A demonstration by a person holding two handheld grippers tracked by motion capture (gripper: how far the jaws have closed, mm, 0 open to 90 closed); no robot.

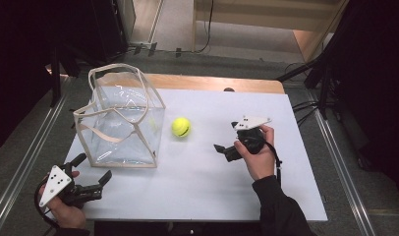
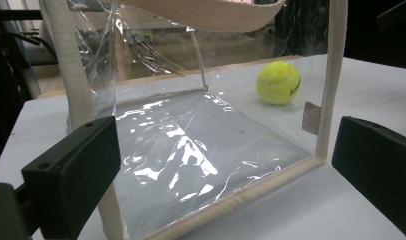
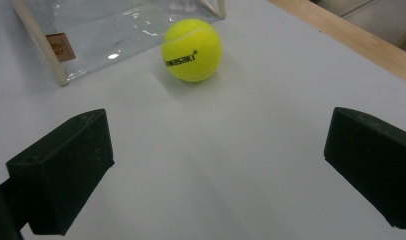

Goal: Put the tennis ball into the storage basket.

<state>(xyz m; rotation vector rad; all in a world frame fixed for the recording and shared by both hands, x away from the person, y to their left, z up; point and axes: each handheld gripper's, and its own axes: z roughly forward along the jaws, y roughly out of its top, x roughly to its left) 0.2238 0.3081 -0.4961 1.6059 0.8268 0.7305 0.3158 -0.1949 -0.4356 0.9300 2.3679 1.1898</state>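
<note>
Tabletop (image 1: 202,187): ball (image 3: 192,50) lies ahead of spread fingers (image 3: 66,175).

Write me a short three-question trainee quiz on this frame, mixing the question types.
1. True or false: the tennis ball lies inside the clear bag.
2. Which claw has the ball straight ahead between its jaws? A) left claw B) right claw
3. Fill in: both claws are ____ and hold nothing.

Key
1. False. The ball rests on the white table, just outside the bag's right side.
2. B. In the right gripper view the ball sits ahead between the spread jaws; in the left gripper view it is seen through the bag's clear wall.
3. open
</note>
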